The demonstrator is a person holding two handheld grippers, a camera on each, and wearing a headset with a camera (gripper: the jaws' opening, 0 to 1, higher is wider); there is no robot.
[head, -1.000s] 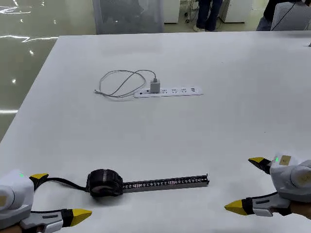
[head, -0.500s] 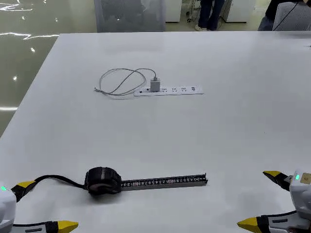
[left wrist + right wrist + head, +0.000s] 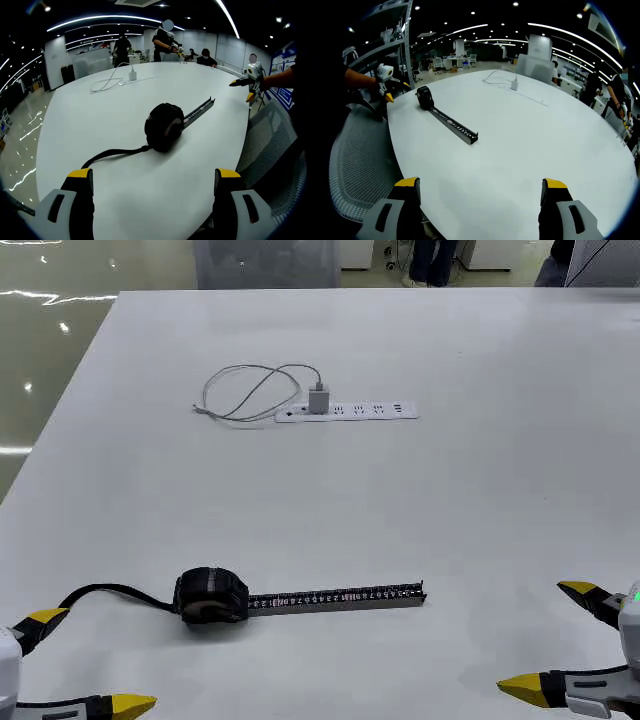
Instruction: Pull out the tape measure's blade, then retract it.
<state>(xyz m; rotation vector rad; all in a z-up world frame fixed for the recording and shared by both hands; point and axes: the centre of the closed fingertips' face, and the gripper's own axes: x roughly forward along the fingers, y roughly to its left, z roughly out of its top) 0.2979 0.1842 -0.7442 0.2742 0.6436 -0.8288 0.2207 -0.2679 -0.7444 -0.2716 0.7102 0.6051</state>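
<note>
In the head view, the tape measure [image 3: 211,595] lies near the front edge of the white table [image 3: 480,490]. Its blade [image 3: 335,598] is pulled out flat on the table and points right. A black strap [image 3: 105,592] curls off the case to the left. The left gripper [image 3: 88,660] sits at the bottom left corner with its jaws wide apart, holding nothing, and one yellow tip is close to the end of the strap. The right gripper [image 3: 552,638] is at the bottom right, also spread wide and empty, well apart from the blade's end. Farther back on the table lie a power strip [image 3: 347,412], a charger [image 3: 318,400] plugged into it, and a looped cable [image 3: 245,395].

In the left gripper view, the tape measure [image 3: 164,126] rests just ahead of the wide, empty jaws, with the blade [image 3: 198,108] running away from the camera. The right gripper [image 3: 250,80] shows far off at the right.

In the right gripper view, the jaws stand wide over bare table. The tape measure [image 3: 424,96] lies well ahead to the left, with its blade [image 3: 452,122] stretching toward the camera. The left gripper [image 3: 385,82] is beyond it, and a mesh chair [image 3: 360,165] stands beside the table.
</note>
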